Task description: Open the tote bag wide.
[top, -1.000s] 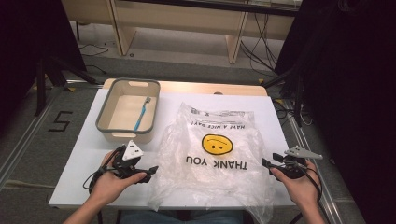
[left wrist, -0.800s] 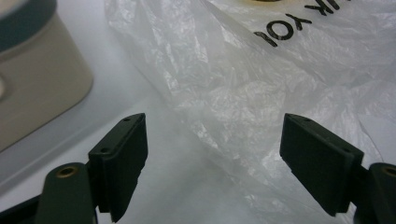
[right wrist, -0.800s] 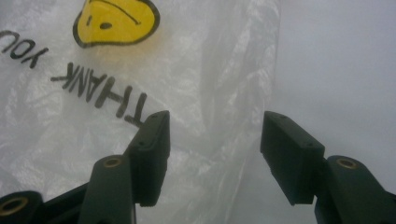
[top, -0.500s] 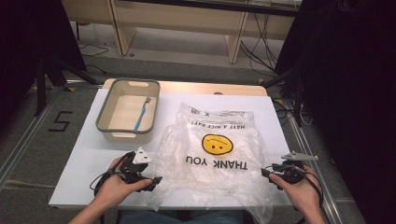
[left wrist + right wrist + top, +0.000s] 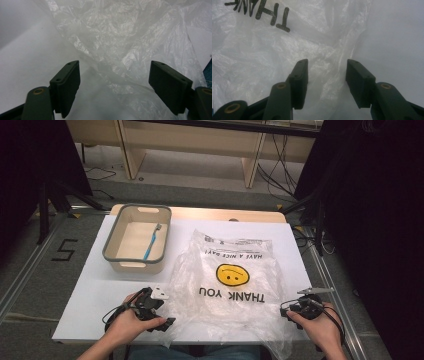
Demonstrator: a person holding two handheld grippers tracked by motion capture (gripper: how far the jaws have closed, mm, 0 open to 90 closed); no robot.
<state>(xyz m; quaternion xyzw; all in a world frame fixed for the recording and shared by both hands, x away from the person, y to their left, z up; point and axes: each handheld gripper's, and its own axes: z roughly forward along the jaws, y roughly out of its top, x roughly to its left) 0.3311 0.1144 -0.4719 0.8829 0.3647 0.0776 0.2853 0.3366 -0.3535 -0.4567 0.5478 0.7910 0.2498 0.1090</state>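
A white table (image 5: pixel 100 290) stands in front of a seated person, whose forearms reach in from the near edge. Spread across the table's middle and right lies a large, crinkled clear plastic bag (image 5: pixel 235 285), printed with a yellow smiley face and the words THANK YOU, upside down from this side. At the far left sits a beige bin with a grey rim (image 5: pixel 112 242); a blue toothbrush (image 5: pixel 151 242) lies inside it. The left gripper (image 5: pixel 113 80) rests at the bag's near left corner, its jaws spread wide with crumpled plastic between them. The right gripper (image 5: pixel 327 75) sits at the bag's near right edge, jaws parted over the film, not pinching it.
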